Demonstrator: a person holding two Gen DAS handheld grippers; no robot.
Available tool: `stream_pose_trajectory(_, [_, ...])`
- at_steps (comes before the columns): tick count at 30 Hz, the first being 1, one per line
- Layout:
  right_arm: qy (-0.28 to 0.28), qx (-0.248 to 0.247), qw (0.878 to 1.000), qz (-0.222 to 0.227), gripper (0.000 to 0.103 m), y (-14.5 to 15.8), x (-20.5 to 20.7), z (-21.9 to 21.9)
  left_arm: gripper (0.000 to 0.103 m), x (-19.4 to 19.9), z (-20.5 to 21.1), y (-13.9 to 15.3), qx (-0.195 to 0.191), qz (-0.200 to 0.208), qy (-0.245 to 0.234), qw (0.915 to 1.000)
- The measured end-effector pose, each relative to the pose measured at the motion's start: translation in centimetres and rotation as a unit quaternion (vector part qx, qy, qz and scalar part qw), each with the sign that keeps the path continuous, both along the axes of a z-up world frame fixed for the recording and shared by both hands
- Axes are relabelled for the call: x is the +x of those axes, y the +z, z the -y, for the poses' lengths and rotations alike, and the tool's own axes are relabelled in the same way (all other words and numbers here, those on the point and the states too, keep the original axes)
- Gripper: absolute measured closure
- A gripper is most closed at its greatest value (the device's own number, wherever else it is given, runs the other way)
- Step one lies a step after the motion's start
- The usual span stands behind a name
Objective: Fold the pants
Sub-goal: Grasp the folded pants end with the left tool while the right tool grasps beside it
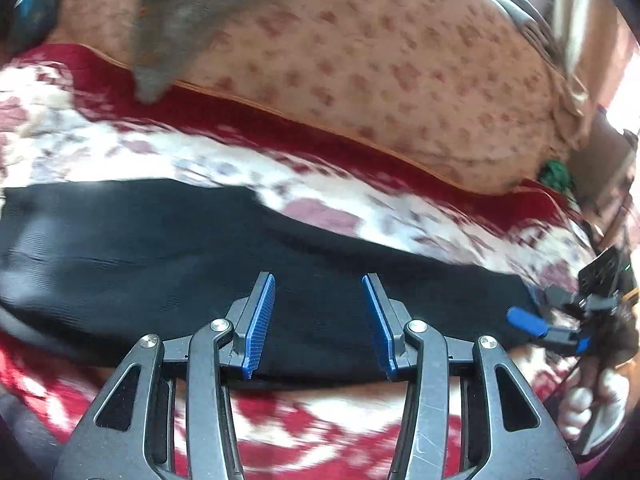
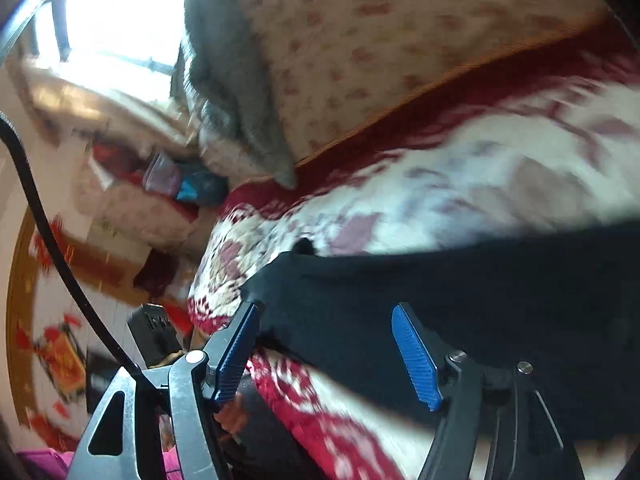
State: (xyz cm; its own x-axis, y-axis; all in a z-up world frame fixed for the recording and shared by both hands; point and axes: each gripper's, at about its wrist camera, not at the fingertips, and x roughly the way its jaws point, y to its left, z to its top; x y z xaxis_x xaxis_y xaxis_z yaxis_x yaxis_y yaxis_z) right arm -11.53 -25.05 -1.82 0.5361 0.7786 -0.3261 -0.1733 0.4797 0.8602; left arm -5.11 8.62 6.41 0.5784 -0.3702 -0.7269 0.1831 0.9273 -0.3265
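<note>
Behind pants (image 1: 160,248), grey cloth (image 1: 176,28) drapes spotted cushion (image 1: 380,60).

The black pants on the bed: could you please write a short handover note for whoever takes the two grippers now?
Left gripper: jaws open, empty, over the middle of the black pants.
Right gripper: jaws open over one end of the pants, nothing gripped.
The pants lie as a long flat band across the floral bedspread, in front of the patterned pillow.
Done: they look laid out lengthwise, apparently leg on leg.
Left: probably grip an end and fold it across to the other.
</note>
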Motion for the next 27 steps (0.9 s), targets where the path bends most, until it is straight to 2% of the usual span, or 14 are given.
stream_pose_trajectory(6, [-0.077, -0.005, 0.996, -0.043, 0.036, -2.4, -6.0, 6.7, 0.058, -0.3, 5.2, -0.8, -0.038, -0.054, -0.064, 0.9958])
stream_pose_trajectory(11, [-0.127, -0.013, 0.990, -0.063, 0.036, -3.0, -9.0, 9.5, 0.058, -0.1, 9.0, -0.7, -0.027, -0.060, -0.111, 0.9916])
stream_pose_trajectory(15, [-0.158, -0.022, 0.983, -0.089, 0.036, -4.1, -9.2, 10.4, 0.058, 1.2, 12.2, -0.6, -0.001, -0.056, -0.147, 0.9876])
stream_pose_trajectory(19, [-0.181, -0.001, 0.979, -0.098, 0.036, -5.5, -8.6, 11.4, 0.058, 2.4, 14.9, -0.6, 0.028, -0.049, -0.178, 0.9824])
stream_pose_trajectory(24, [-0.194, 0.001, 0.978, -0.078, 0.037, -5.5, -7.4, 11.3, 0.058, 4.1, 18.3, -1.0, 0.053, -0.041, -0.229, 0.9711])
stream_pose_trajectory(26, [-0.201, 0.010, 0.977, -0.069, 0.046, -5.6, -7.2, 11.4, 0.058, 5.0, 20.0, -1.4, 0.059, -0.046, -0.258, 0.9634])
stream_pose_trajectory(27, [-0.200, 0.014, 0.977, -0.067, 0.047, -5.8, -7.2, 11.4, 0.058, 5.3, 20.6, -1.4, 0.061, -0.047, -0.267, 0.9605])
